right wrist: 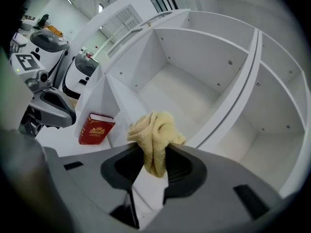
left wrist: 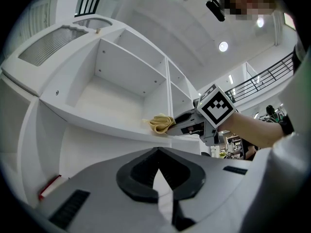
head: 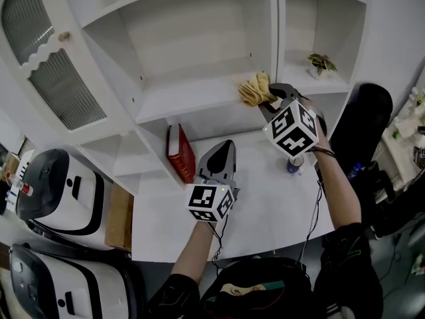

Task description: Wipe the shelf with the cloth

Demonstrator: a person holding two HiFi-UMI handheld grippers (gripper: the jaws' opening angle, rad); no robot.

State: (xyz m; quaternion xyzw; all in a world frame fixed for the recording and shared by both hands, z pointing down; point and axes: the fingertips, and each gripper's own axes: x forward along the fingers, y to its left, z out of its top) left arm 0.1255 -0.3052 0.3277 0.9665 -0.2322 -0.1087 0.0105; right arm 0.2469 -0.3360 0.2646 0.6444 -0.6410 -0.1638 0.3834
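A crumpled yellow cloth (head: pixel 254 88) rests on the front right part of the white middle shelf (head: pixel 186 97), beside the upright divider. My right gripper (head: pixel 265 101) is shut on the cloth (right wrist: pixel 154 134), which bulges out above the jaws. In the left gripper view the cloth (left wrist: pixel 161 123) sits on the shelf lip (left wrist: pixel 107 111) with the right gripper (left wrist: pixel 178 125) behind it. My left gripper (head: pixel 225 146) hovers lower, over the white tabletop, jaws shut with nothing in them (left wrist: pixel 158 151).
A red book (head: pixel 180 153) leans under the shelf on the tabletop (head: pixel 265 198). A small potted plant (head: pixel 321 64) stands in the right compartment. A ribbed-glass cabinet door (head: pixel 46 58) hangs open at left. White machines (head: pixel 60 185) stand on the floor; a black chair (head: pixel 362 121) is at right.
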